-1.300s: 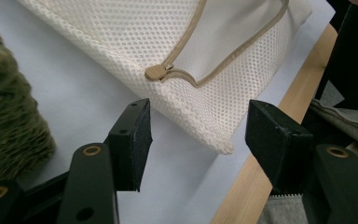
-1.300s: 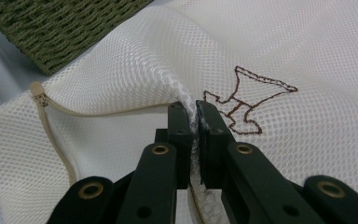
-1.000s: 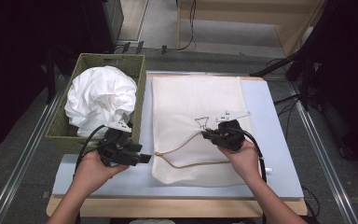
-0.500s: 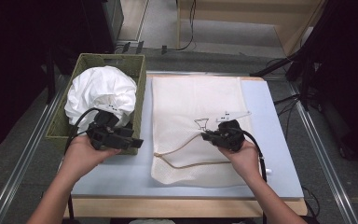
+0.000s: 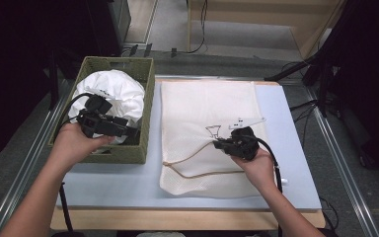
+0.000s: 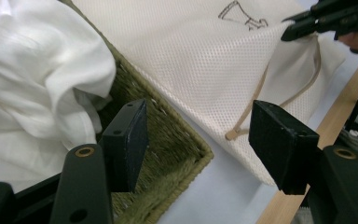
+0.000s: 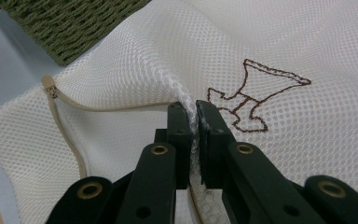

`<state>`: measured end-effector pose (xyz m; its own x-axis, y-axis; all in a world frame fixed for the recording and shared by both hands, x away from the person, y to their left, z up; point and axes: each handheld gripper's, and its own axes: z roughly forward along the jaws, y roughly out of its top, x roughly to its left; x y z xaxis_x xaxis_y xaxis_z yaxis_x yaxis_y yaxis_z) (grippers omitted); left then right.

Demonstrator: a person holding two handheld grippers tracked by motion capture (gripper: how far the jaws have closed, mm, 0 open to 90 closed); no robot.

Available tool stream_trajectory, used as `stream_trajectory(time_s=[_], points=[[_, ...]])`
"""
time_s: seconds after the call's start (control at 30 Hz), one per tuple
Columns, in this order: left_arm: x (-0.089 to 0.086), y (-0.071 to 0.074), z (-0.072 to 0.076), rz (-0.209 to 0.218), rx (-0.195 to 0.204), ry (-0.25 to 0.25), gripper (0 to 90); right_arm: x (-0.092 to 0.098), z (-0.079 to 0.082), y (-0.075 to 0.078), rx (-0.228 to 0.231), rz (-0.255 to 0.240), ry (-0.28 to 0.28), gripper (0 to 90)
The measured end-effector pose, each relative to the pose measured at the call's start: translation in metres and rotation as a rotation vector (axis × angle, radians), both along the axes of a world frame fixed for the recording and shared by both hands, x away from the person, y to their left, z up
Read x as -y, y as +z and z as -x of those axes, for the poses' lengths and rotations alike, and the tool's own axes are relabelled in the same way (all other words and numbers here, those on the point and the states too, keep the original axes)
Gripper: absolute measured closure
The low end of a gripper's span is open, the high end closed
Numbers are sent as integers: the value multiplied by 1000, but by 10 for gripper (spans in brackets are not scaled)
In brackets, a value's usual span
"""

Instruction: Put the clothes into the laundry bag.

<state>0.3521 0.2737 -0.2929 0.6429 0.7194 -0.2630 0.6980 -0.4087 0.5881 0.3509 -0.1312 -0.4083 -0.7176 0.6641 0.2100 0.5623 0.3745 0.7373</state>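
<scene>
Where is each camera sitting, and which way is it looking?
High view: above the person's side of the table, looking forward and down at the basket, mesh bag, both forearms and hands.
Left gripper view: rides the left gripper, looking past its open jaws at the white cloth and basket corner.
Right gripper view: rides the right gripper, looking along jaws pinching the bag.
Shared: both gripper views show the bag's brown embroidered mark and tan drawstring.
</scene>
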Motion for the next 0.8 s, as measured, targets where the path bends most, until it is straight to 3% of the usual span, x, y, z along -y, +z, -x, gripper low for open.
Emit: stream_trajectory(time_s=[0.13,0.2,0.7,0.8], points=[[-11,4,-7,-20,-7,30,383,0,0,0,-4,1,2,853],[-18,7,-11,-10,-8,42,383,1,-1,0,-7,-2,2,852],[-46,24,-49,-97,23,127,373,0,-1,-1,-13,1,5,852],[-51,23,-57,-95,32,143,362,0,-1,-2,-13,3,5,851]])
